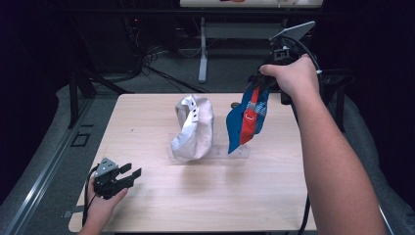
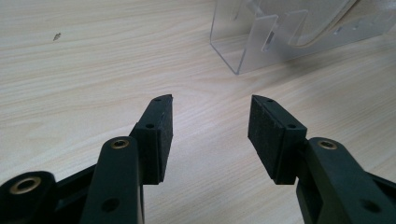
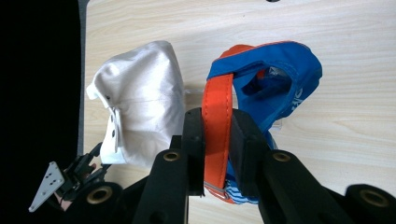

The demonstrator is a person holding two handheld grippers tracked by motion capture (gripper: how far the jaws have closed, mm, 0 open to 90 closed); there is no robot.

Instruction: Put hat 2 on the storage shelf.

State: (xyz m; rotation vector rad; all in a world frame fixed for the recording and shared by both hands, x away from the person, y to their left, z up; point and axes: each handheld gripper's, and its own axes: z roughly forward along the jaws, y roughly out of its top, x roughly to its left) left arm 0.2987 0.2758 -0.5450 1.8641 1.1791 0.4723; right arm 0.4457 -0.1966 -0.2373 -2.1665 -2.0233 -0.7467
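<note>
A blue cap with an orange brim (image 1: 248, 119) hangs above the table at the right, held up by my right gripper (image 1: 266, 79). In the right gripper view the jaws are shut on the cap's orange brim (image 3: 217, 116), with the blue crown (image 3: 280, 74) hanging beyond. A white cap (image 1: 194, 128) stands on a clear plastic stand (image 1: 237, 150) at mid table, and the white cap (image 3: 140, 105) lies to the left of the blue one. My left gripper (image 1: 131, 172) rests low at the table's front left, open, with nothing between its pads (image 2: 162, 133).
The light wooden table (image 1: 205, 200) has bare room in front and on its left. The clear stand's corner (image 2: 243, 46) lies just ahead of the left gripper. Desk legs and cables stand on the floor behind the table.
</note>
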